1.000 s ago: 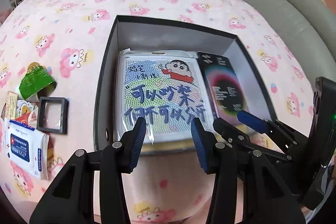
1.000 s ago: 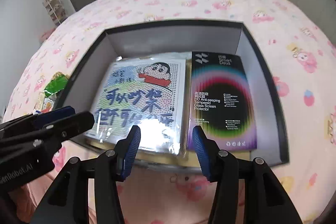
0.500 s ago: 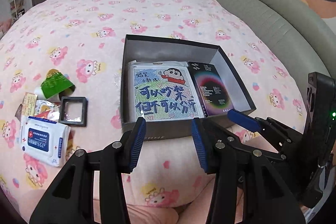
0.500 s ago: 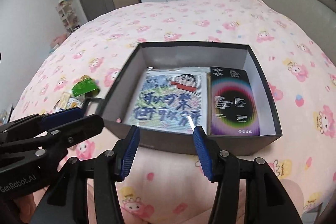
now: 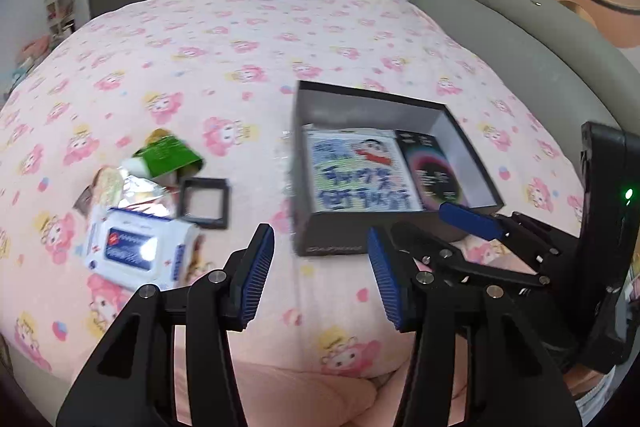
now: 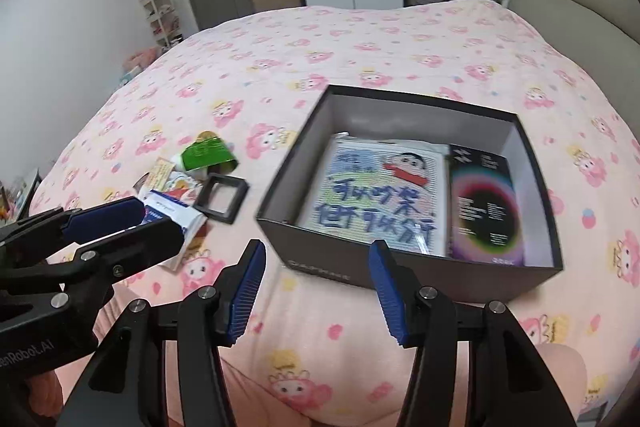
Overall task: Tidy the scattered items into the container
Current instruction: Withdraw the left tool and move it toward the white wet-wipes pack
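Observation:
A dark open box sits on the pink bed. It holds a cartoon picture pack and a black screen-protector pack. To its left lie a wet-wipes pack, a small black square frame, a green packet and snack packets. My left gripper is open and empty, in front of the box's left corner. My right gripper is open and empty, in front of the box.
The pink patterned bedspread covers the bed. A grey padded headboard runs along the right. A door, wardrobe and shelves stand beyond the far edge.
Both grippers have drawn back from the box and stayed open. The left view has swung left, bringing the scattered items closer to its centre.

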Demonstrator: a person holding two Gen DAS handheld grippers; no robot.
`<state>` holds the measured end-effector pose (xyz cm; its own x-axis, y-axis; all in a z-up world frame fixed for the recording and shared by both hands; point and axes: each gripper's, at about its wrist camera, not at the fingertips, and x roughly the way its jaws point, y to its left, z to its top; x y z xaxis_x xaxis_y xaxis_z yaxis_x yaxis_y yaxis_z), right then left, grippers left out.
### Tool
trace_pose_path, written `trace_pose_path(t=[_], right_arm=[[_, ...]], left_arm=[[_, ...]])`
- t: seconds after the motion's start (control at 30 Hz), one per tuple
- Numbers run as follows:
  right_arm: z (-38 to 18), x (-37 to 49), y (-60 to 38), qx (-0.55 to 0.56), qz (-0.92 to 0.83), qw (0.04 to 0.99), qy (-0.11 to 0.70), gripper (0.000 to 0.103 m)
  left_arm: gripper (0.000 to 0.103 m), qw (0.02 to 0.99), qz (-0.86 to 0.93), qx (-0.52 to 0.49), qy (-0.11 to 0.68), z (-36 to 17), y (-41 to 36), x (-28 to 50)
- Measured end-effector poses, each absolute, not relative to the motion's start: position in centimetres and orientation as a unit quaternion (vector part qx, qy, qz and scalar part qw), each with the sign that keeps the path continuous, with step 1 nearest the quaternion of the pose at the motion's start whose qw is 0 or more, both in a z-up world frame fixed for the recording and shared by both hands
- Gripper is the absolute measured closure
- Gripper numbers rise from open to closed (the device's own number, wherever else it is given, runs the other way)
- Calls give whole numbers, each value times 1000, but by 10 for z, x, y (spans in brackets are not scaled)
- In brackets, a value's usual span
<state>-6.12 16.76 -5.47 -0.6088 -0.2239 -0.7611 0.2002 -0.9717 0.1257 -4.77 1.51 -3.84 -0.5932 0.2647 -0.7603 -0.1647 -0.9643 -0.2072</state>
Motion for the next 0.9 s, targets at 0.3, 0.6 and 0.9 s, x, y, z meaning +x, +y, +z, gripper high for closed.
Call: trace_pose_path(t=[0.3,0.6,0.9], right_arm=[[-64,-76,94,433,-882,185,4,53],[-107,-104,35,482,-851,206,28,53],[-156,-129,5,540,-814,208,46,53]], left_arm=[[53,49,887,-445,-114,-57,-62,-40],[53,-48,851,-475,-218,-102,-152,-79],[53,-101,785,-516,-327,-166,-219,-130]])
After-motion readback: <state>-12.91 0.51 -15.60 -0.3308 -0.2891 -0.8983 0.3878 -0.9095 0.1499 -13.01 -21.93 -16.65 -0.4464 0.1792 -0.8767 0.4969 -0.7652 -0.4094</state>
